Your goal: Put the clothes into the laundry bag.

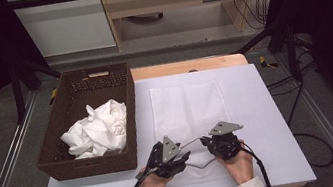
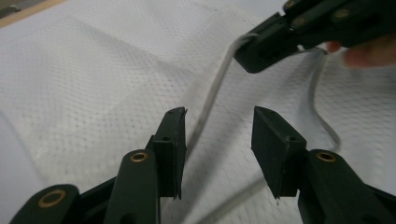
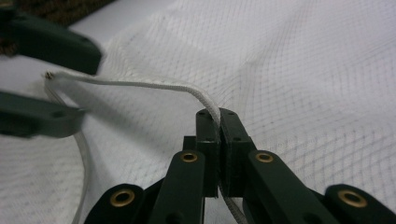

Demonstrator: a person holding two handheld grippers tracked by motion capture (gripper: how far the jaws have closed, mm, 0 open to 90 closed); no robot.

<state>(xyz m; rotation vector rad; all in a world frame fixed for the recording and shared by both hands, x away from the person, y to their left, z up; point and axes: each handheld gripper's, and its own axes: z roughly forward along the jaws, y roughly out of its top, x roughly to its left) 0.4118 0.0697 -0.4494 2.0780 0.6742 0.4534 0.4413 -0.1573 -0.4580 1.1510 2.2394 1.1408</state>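
White woven drawstring cord point(image 3: 140, 84) arching above the white mesh laundry bag point(image 1: 186, 105), which lies flat on the desk point(image 1: 268, 108); right claw point(image 3: 218, 116) clamped on cord, left claw point(image 2: 219, 126) open astride it.

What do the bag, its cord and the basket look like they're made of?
Bag: white open-weave mesh, probably synthetic netting; the grid of holes shows. Cord: white braided string, matte, pinched in the right gripper. Basket: dark brown woven wicker or a plastic imitation; I can't tell which.

Bright, even table light; dark surroundings, blurred close-ups.
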